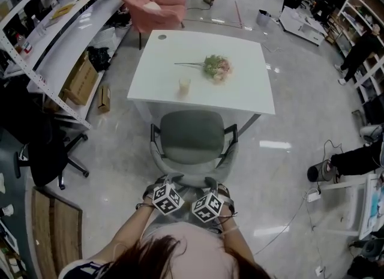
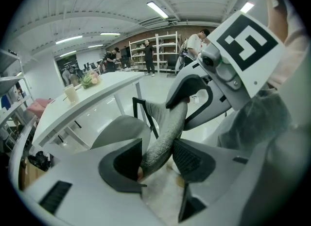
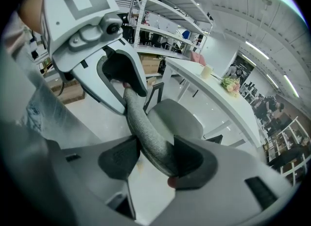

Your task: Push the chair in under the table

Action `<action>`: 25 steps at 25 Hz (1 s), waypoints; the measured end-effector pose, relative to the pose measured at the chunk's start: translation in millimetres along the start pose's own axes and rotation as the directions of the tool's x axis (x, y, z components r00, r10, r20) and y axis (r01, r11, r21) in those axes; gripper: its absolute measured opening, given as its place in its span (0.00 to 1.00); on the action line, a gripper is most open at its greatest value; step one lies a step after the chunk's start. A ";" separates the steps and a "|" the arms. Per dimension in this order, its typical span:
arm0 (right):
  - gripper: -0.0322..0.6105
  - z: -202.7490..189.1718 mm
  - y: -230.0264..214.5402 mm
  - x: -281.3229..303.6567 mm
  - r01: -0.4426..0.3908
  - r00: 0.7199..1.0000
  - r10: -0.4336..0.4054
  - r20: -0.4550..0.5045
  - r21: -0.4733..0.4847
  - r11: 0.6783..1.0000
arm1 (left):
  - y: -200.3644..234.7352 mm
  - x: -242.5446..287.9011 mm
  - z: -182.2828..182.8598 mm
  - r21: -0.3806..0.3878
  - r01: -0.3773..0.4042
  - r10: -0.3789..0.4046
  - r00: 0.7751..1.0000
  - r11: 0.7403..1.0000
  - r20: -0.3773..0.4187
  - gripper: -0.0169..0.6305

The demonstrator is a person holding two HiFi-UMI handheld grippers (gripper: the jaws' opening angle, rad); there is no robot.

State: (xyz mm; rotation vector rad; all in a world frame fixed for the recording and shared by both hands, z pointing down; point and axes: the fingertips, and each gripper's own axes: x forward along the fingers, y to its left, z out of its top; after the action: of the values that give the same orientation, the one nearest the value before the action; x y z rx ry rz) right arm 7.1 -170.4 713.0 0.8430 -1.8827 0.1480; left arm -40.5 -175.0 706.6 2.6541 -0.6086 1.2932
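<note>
A grey office chair stands in front of the white table, its seat partly under the near edge. In the head view both grippers sit side by side on the top of its backrest. My left gripper is shut on the grey fabric rim of the backrest, and both pads touch it. My right gripper grips the same rim a little further along. The chair's seat and black armrests show beyond the jaws.
A bunch of flowers and a small cup lie on the table. A pink armchair stands beyond it. A black office chair and long shelving are at the left. A person's legs and cables are at the right.
</note>
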 end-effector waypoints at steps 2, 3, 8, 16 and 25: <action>0.39 1.9 -2.2 2.4 -0.001 1.000 0.001 -0.004 0.001 1.000 | 3.6 1.1 0.4 -0.001 0.002 -0.002 1.000 1.000 0.001 0.33; 0.39 4.0 -3.7 3.9 -0.001 1.000 0.001 -0.005 0.001 1.000 | 6.7 1.3 0.6 -0.003 0.001 -0.001 1.000 1.000 0.001 0.33; 0.39 9.8 -12.2 10.1 0.000 1.000 0.000 -0.004 0.001 1.000 | 18.0 4.3 4.0 -0.005 0.000 0.000 1.000 1.000 0.001 0.33; 0.39 18.8 -31.9 22.4 -0.004 1.000 0.004 0.000 -0.005 1.000 | 38.9 13.8 11.6 -0.008 0.001 -0.001 1.000 1.000 0.000 0.33; 0.39 29.6 -52.1 33.3 -0.012 1.000 0.012 -0.007 -0.005 1.000 | 61.2 21.5 20.6 -0.005 0.009 -0.009 1.000 1.000 0.000 0.33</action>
State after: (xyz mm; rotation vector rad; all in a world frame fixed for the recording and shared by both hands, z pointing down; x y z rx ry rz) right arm 8.8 -239.0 713.5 0.8264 -1.8812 0.1531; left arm -38.7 -243.0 706.7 2.6498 -0.5984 1.2877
